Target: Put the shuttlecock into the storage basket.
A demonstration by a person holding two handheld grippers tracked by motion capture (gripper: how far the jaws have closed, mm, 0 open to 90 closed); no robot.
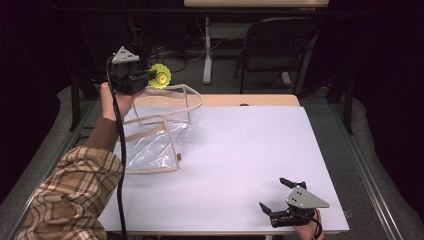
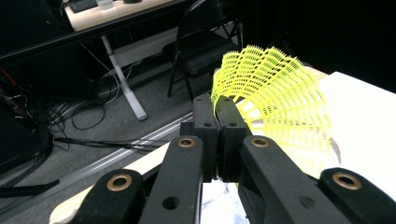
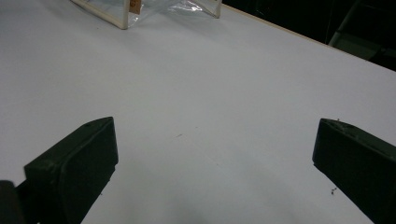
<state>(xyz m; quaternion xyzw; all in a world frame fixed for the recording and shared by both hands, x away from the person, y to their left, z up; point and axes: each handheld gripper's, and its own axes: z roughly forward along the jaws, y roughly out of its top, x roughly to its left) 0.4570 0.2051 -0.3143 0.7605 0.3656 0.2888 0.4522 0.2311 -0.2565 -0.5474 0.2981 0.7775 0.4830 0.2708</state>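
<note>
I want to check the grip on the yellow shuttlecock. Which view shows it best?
The left gripper view: the shuttlecock is close up, its mesh skirt clear, its edge pinched in the shut left gripper. The high view shows it small, above the clear bag. The right gripper view looks across the table.

Looks like a lab/office: folding chair (image 1: 272, 47), desk legs (image 1: 207, 50), loose floor cables (image 2: 88, 119), black curtains around rig
</note>
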